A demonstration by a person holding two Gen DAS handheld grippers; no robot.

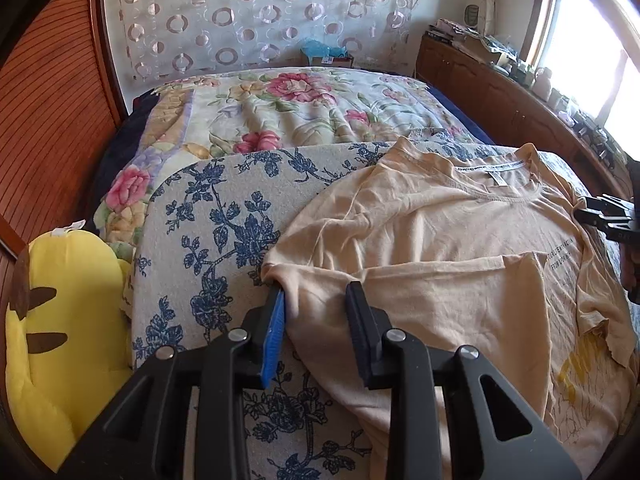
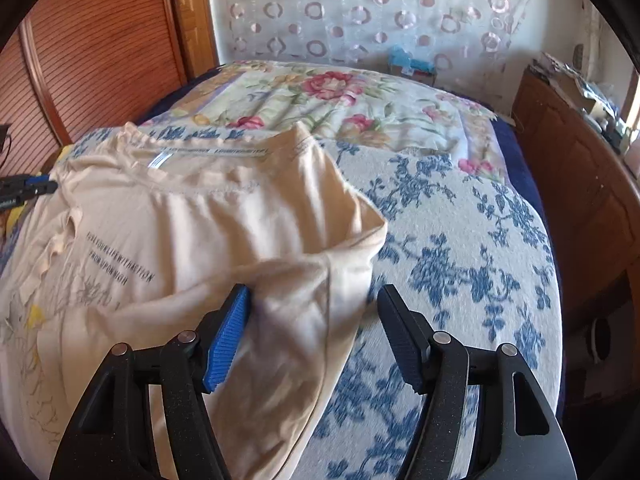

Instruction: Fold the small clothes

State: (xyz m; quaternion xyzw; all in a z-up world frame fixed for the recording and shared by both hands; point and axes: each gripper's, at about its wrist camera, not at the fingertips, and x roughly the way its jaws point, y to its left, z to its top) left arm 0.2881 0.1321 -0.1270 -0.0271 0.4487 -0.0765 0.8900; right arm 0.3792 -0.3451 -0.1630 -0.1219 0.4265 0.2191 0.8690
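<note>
While the beige T-shirt point(image 1: 440, 216) lies spread face-up across a blue-flowered pad point(image 1: 208, 216) on the bed, both grippers stand at its sides. The shirt's neckline points toward the far end of the bed, and a printed line of dark text runs across the chest. One sleeve panel is folded over onto the body of the garment.

Left gripper point(image 1: 316, 300): its fingers point(image 1: 276, 320) straddle the shirt's left sleeve edge, one blue-padded, one black. A fold of fabric sits between them. A gap remains between the fabric and the black finger, so the fingers are narrowed around the cloth and not yet pinching it.

Right gripper point(image 2: 314, 304): its fingers are spread wide. The blue-padded finger point(image 2: 228, 336) rests against the cloth of the right sleeve; the black finger stands apart over the bare pad. Sleeve fabric lies in the gap, not pinched.

Surroundings: a quilt with pink flowers point(image 1: 288, 108) covers the far half of the bed. A yellow plush toy point(image 1: 68, 320) lies beside the pad at the left edge. A wooden cabinet point(image 2: 576, 184) runs along the right side of the bed, with clutter on its top. A curtain with a ring pattern point(image 1: 260, 12) hangs behind the bed.
</note>
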